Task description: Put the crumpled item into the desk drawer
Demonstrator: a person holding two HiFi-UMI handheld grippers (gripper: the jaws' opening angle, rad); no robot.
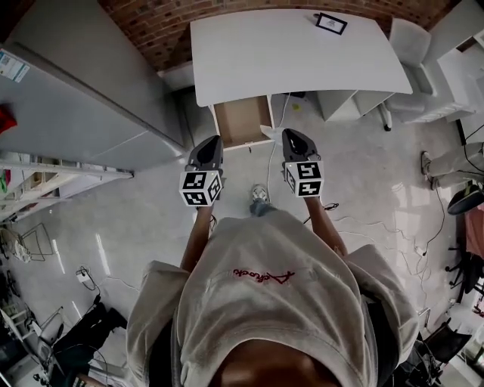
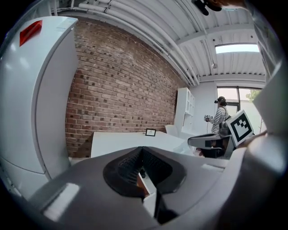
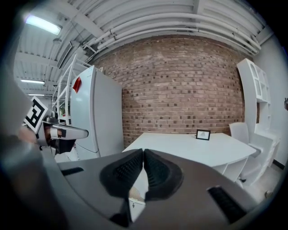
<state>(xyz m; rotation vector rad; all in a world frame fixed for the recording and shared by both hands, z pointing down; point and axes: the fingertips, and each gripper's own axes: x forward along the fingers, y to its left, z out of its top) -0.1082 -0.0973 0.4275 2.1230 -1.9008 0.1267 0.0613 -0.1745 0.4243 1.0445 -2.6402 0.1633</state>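
A white desk stands ahead with its drawer pulled out; the brown inside looks bare. No crumpled item shows in any view. My left gripper hovers just before the drawer's left front corner, and my right gripper is level with it, to the drawer's right. In the left gripper view the left gripper has its jaws closed tip to tip, with nothing between them. The right gripper is likewise shut and empty. Both point at the desk.
A tall grey-white fridge stands to the left of the desk. A small framed marker card lies on the desk's far right. A white chair and shelving are on the right. Cables trail over the floor. A person stands far off.
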